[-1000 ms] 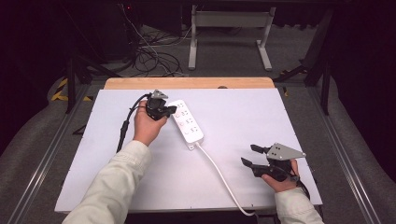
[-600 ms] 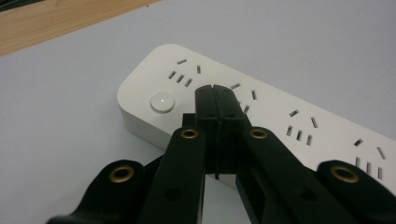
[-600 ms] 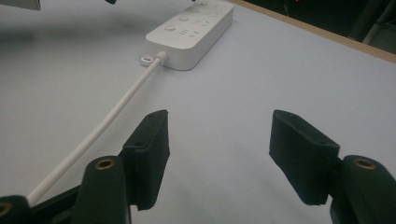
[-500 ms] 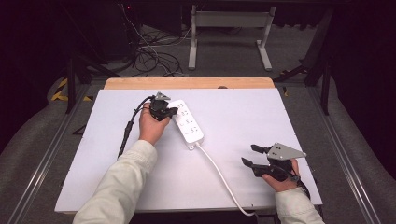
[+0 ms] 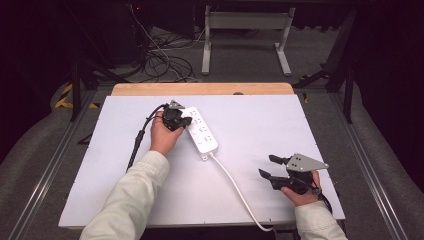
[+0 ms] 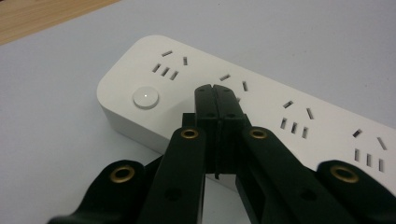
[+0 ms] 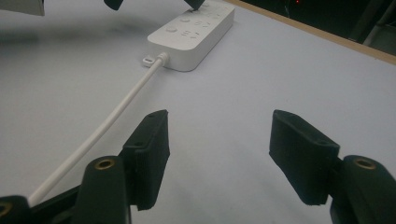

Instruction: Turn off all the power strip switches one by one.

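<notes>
White moulded plastic is what we are working with: a long white power strip (image 5: pixel 199 132) with rows of socket slots and a round white push-button (image 6: pixel 145 98) at one end, lying flat on the pale grey table mat (image 5: pixel 260 120) a little left of centre, towards the far side. Its white round cable (image 5: pixel 235 187) leaves the near end and runs across the mat to the table's near edge. We hold our left gripper (image 6: pixel 215 91) with its jaws pressed together, pinching nothing, the joined tips poised over the strip's top face just beside the button; from these views we cannot tell whether they touch the plastic. Our right gripper (image 5: pixel 271 167) rests well apart on the mat's near right side, jaws spread wide and empty, pointing back along the cable towards the strip. We judge the strip to be light, rigid and smooth, so it would likely skate on the mat under a sideways push. The button looks meant for a straight downward press. To lift or steady the strip, we would take it across its narrow width at the long sides, or near the stiff collar where the cable enters (image 7: pixel 161 59). The cable is limp and will trail.
</notes>
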